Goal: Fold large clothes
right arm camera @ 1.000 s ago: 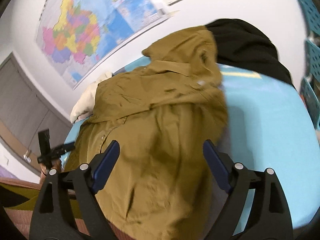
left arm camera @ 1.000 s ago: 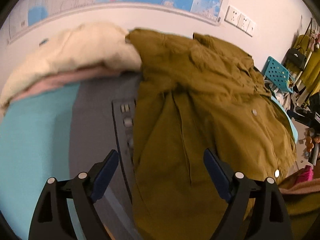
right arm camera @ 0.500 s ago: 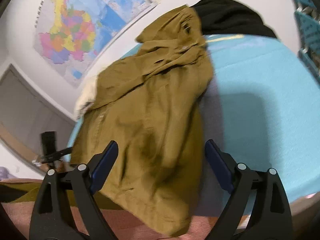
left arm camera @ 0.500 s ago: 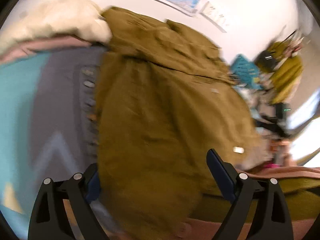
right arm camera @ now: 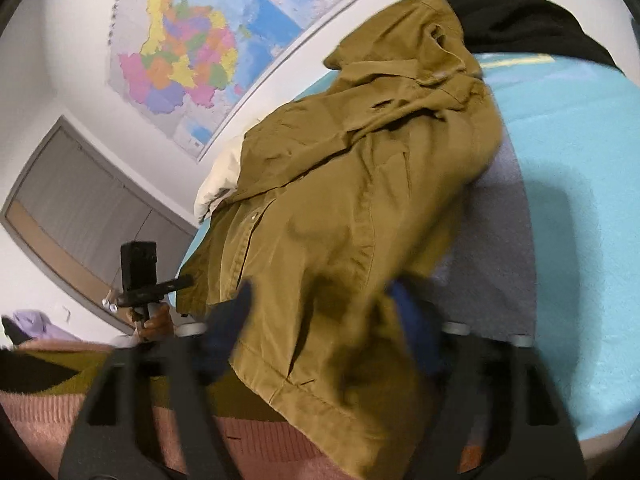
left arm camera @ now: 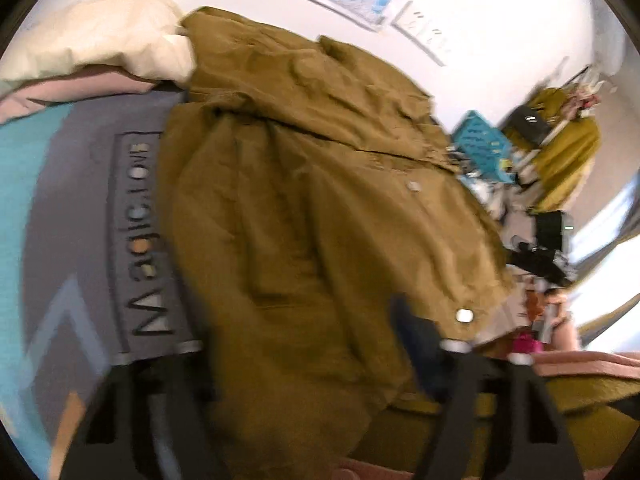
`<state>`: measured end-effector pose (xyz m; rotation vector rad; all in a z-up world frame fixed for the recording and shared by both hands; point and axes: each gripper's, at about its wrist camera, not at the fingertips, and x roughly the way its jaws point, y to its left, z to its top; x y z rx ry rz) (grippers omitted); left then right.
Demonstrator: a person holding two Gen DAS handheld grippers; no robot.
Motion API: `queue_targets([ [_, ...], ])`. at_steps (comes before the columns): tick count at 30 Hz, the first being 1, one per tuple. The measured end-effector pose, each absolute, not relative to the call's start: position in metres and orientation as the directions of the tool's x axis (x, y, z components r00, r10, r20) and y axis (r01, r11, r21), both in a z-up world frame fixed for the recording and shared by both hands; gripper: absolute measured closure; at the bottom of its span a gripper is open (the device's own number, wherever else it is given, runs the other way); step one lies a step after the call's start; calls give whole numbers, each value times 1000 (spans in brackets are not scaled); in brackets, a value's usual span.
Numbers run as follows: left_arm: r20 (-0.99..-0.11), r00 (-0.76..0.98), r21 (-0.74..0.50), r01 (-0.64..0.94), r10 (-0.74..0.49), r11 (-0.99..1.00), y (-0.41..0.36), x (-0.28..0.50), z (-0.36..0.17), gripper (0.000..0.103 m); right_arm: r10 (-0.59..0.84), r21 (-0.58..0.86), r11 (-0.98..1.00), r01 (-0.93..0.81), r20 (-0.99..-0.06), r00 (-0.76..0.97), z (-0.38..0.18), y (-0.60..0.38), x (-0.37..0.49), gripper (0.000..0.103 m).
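- The left gripper (left arm camera: 304, 344) points steeply down and forward. Its jaws have just been closing, with olive cloth between them. The right-hand blue finger (left arm camera: 416, 336) lies against the cloth; the left-hand one is hidden under the fabric. Both are blurred, so whether they already pinch cannot be told.
- The right gripper (right arm camera: 324, 320) points more shallowly down. Its jaws have also just been closing, with the garment's lower edge hanging between them. Its blue fingers (right arm camera: 230, 320) sit at either side of the cloth, smeared by motion, grip unclear.
- A hand (right arm camera: 154, 322) shows at the left of the right wrist view, gripping a black handle.
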<state>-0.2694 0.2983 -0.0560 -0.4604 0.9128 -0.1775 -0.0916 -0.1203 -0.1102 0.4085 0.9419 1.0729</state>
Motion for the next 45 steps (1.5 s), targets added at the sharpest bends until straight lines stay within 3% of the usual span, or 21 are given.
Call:
queue_targets([
  [1, -730, 602, -448, -64, -324, 892, 301, -271, -56, 65, 879, 698, 458, -550, -448, 164, -111, -125, -91, 53],
  [4, -720, 599, -491, -84, -350, 867, 311, -276, -59, 66, 830, 652, 546, -526, -505, 237, -111, -141, -94, 47],
  [6, -705, 598, -517, -66, -381, 853, 313, -276, -59, 54, 808, 617, 575, -537, -530, 257, -109, -148, -102, 35],
  [10, -697, 588, -516, -14, -410, 857, 299, -269, -55, 22, 802, 576, 571, -585, -544, 248, -110, -143, -113, 31],
  [11, -698, 584, -510, 2, -414, 860, 294, -266, -54, 13, 812, 588, 557, -587, -533, 238, -111, -142, -112, 33],
  [12, -701, 583, -503, 5, -411, 864, 288, -264, -54, 11, 823, 603, 541, -586, -524, 221, -113, -141, -112, 49],
  [13, -705, 584, -493, 2, -402, 870, 286, -262, -54, 10, 833, 621, 519, -587, -521, 186, -118, -133, -111, 55],
  [15, -716, 599, -468, -30, -359, 883, 282, -259, -52, 16, 827, 595, 524, -609, -527, 196, -119, -125, -112, 78],
  [16, -726, 604, -452, -57, -329, 890, 283, -259, -52, 30, 829, 610, 525, -593, -524, 195, -121, -124, -109, 81],
  [17, -744, 601, -431, -96, -293, 897, 285, -259, -52, 69, 843, 635, 509, -581, -502, 191, -122, -124, -108, 84],
  [18, -760, 587, -429, -128, -280, 894, 289, -259, -54, 82, 859, 650, 488, -583, -475, 190, -119, -125, -109, 88],
  [20, -751, 578, -496, -171, -321, 851, 301, -261, -55, 91, 892, 673, 440, -595, -405, 202, -105, -133, -115, 90],
  [23, -714, 624, -505, -142, -319, 851, 304, -275, -29, 94, 922, 666, 384, -640, -306, 235, -71, -146, -130, 93],
  [29, -616, 729, -513, -85, -298, 854, 320, -318, 25, 94, 954, 608, 300, -735, -198, 226, -23, -164, -159, 93],
  [36, -733, 602, -496, -157, -316, 854, 326, -311, -33, 94, 936, 722, 337, -605, -328, 130, -92, -151, -145, 84],
  [38, -743, 587, -494, -159, -320, 855, 325, -308, -46, 93, 912, 725, 395, -564, -382, 147, -109, -152, -142, 65],
  [39, -740, 586, -503, -158, -330, 849, 326, -308, -50, 92, 911, 736, 398, -547, -389, 139, -116, -152, -142, 46],
  [41, -739, 580, -515, -160, -342, 842, 326, -309, -54, 80, 916, 767, 387, -513, -384, 117, -134, -156, -142, 35],
  [42, -733, 576, -531, -151, -363, 834, 329, -308, -57, 78, 923, 782, 368, -504, -373, 94, -140, -155, -143, 35],
  [44, -709, 585, -551, -110, -394, 827, 327, -308, -56, 61, 922, 791, 363, -492, -380, 69, -153, -149, -146, 35],
  [45, -707, 585, -547, -98, -396, 831, 323, -307, -54, 57, 925, 799, 354, -487, -377, 54, -157, -145, -146, 37],
])
